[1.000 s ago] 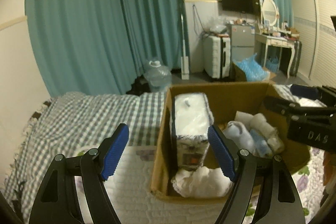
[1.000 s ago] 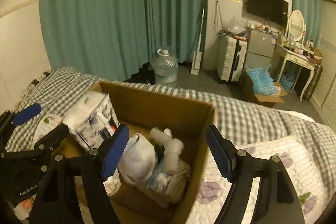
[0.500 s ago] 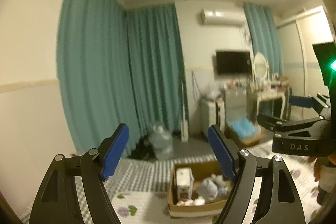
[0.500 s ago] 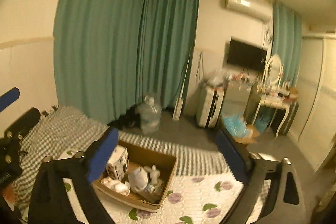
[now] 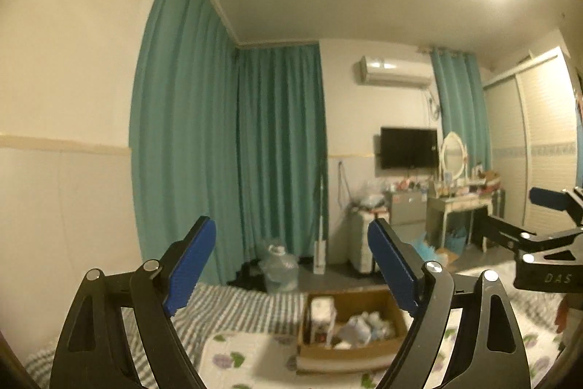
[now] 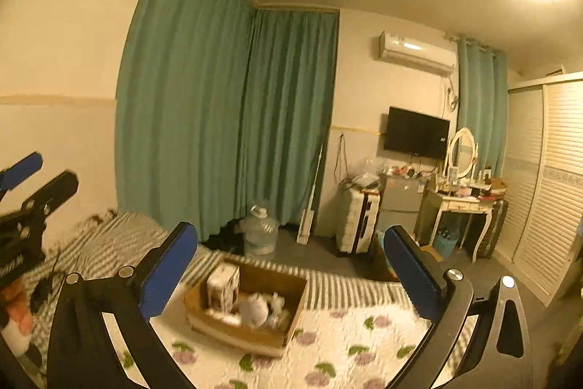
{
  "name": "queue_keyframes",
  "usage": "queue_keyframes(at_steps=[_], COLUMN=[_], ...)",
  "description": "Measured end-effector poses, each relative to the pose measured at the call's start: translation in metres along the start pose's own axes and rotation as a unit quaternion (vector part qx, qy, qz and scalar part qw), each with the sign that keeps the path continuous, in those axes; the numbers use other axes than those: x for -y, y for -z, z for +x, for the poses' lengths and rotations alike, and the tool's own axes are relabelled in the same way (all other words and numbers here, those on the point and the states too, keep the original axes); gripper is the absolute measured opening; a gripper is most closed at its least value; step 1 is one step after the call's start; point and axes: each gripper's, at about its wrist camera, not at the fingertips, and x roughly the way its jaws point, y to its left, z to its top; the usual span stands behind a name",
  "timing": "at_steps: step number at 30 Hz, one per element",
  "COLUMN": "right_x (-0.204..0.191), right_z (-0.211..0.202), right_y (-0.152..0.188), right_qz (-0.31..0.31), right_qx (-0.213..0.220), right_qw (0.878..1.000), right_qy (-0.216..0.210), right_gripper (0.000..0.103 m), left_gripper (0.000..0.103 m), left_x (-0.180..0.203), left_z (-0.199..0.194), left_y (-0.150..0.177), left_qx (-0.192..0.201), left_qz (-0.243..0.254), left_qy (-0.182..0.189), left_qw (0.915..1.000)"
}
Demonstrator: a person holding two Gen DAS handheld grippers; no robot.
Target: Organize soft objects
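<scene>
Both grippers sit high above the bed, looking across the room rather than down. Left gripper (image 5: 291, 261): jaws spread wide, nothing between them. Right gripper (image 6: 291, 265): jaws spread wide too, empty.

The cardboard box (image 6: 251, 334) sits on the floral quilt (image 6: 349, 349) of the bed, far below and ahead of me. Inside it, a white printed carton (image 6: 223, 287) stands upright at the left end, and a pile of pale soft items (image 6: 262, 310) fills the right part. From the left wrist view the same box (image 5: 346, 354) shows the carton (image 5: 322, 316) at left and the soft pile (image 5: 364, 323) beside it. Both views are blurred; I cannot separate single pieces in the pile.

My read: nothing soft lies loose on the quilt in view, so the sorting looks done or near done, and this is a stand-off pose.

If another pick is needed:
- Tip both wrists down first, so the box sits between the blue pads instead of under them.
- Come down slowly; at this height the fisheye gives poor depth.
- Keep the two grippers well apart; the right one (image 5: 546, 243) already shows at the edge of the left view.
- Pinch soft goods at a bunched fold, not a flat face.
- Stay off the box wall with the lower jaw.
</scene>
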Motion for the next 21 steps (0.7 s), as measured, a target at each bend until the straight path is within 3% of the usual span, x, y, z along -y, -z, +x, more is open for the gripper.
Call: queue_keyframes(at_steps=[7,13,17,21], right_x=[-0.006,-0.012,-0.012,-0.009], right_z=[0.027,0.067,0.084,0.093], right_y=[0.087,0.149,0.173,0.181], right_qz=[0.053,0.058,0.069,0.071], right_qx=[-0.028,-0.049,-0.073,-0.087], right_qw=[0.998,0.997,0.995,0.994], right_qy=[-0.031,-0.026,-0.02,-0.018], right_gripper=[0.103,0.103,0.103,0.103], left_gripper=[0.087,0.087,0.087,0.087], left_x=[-0.011,0.003,0.014,0.017], left_z=[0.004,0.032,0.043,0.048], left_y=[0.056,0.123,0.157,0.166], left_qx=[-0.043,-0.092,-0.119,-0.138], left_qz=[-0.011,0.009,0.028,0.027], left_qy=[-0.005,-0.006,0.001,0.003], left_qw=[0.999,0.9957,0.9924,0.9901])
